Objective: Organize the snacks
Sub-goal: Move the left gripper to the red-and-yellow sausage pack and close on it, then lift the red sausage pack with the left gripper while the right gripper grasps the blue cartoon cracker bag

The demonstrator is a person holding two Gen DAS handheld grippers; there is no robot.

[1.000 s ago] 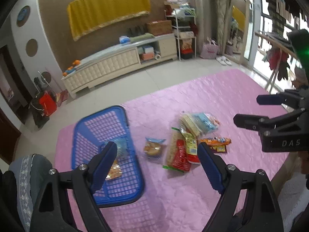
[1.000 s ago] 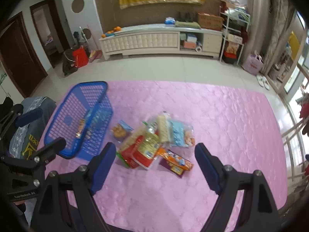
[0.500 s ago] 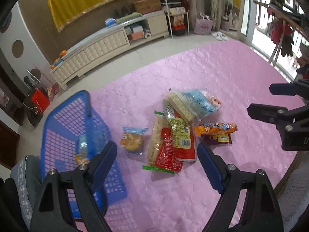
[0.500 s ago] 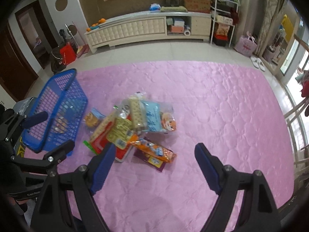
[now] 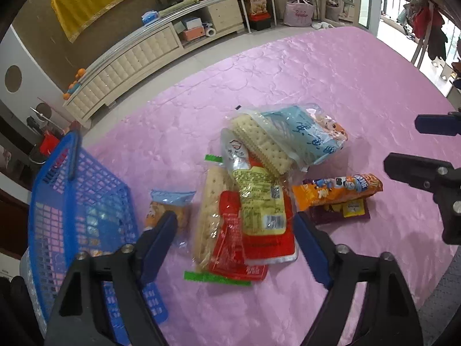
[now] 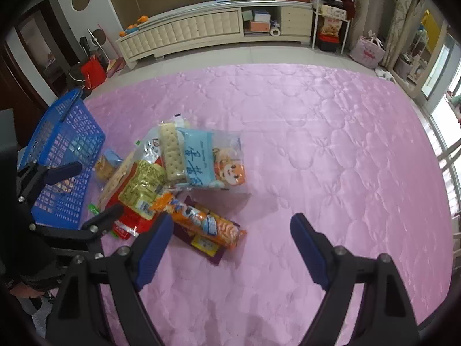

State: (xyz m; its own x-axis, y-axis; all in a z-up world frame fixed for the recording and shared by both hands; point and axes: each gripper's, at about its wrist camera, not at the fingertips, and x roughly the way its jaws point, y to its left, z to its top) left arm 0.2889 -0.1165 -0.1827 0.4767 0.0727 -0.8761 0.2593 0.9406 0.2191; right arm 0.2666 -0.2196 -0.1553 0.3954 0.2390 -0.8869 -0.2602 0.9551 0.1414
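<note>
Pink quilted surface [image 5: 288, 66] and snack pile [image 5: 259, 201] loom larger than before under both empty hand-held grippers, left [image 5: 234, 238] closing, right [image 6: 227, 238] open.

I note a glossy, quilted pink cloth [image 6: 331, 150]. The basket [image 5: 72, 201] is blue lattice plastic. Snack packs [image 5: 259, 201] are shiny crinkled film. Claw fingers [image 5: 157, 239] look matt blue on black plastic.

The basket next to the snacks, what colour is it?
The basket is bright blue plastic lattice. It shows best in the left wrist view.
</note>
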